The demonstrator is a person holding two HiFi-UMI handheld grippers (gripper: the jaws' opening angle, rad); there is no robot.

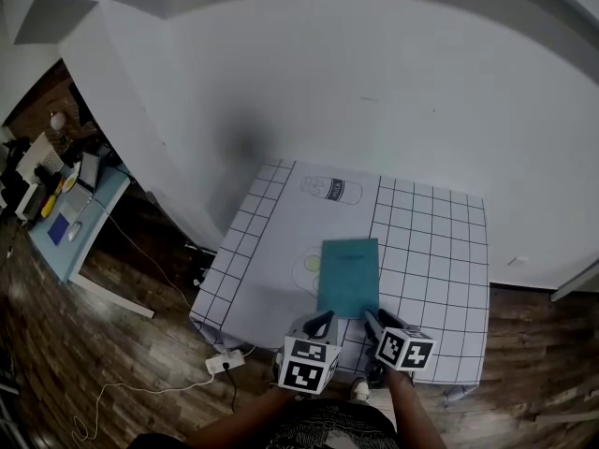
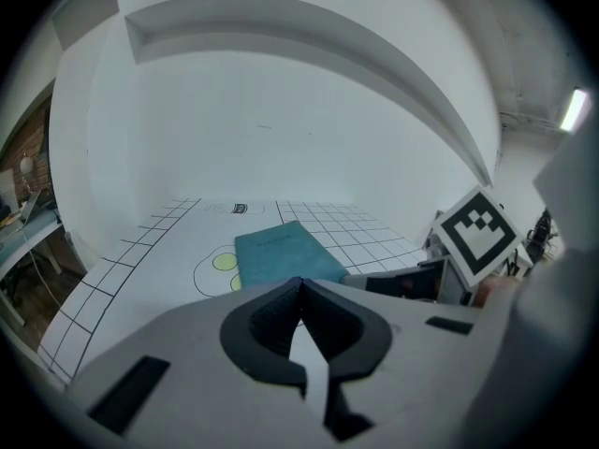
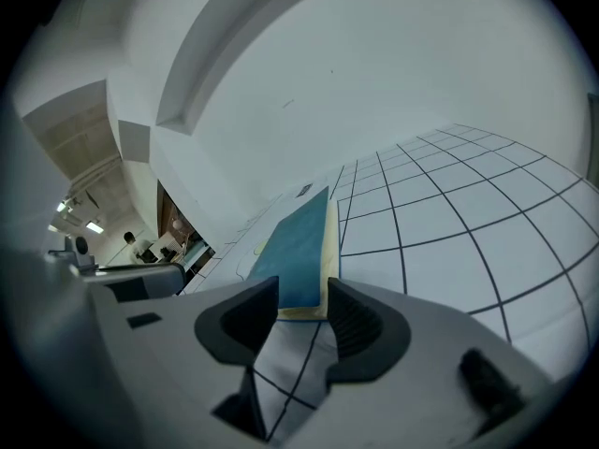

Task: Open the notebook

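Step in hand, as judged: the approach, before any grip on the cover. The notebook [image 1: 349, 277] lay closed and flat, teal cover up, near the middle of the gridded tabletop [image 1: 440, 279], partly covering a drawn yellow circle [image 1: 311, 263]. Both tongs sat at the tabletop's near edge, just short of the notebook's near end, left tongs [image 1: 323, 325] toward its near-left corner and right tongs [image 1: 372, 321] toward its near-right corner. Left tongs [image 2: 299, 288]: clenched, tips meeting, nothing between them; the notebook [image 2: 281, 255] lay just beyond the tips, not touched. Right tongs [image 3: 302, 297]: released, a clear gap between the pads, nothing gripped. Through that gap the notebook's [image 3: 298, 246] near end showed, with the cream page block visible along its right side. Contact between pads and notebook could not be confirmed; they appeared just apart. Since the page edge faced right, the spine was probably on the left. The next move likely calls for the right tongs to ease forward and low, catch only the cover at the near-right corner, close lightly, then lift and swing it leftward. The clenched left tongs could press near the spine to stop sliding. Risk: pinching several pages along with the cover.
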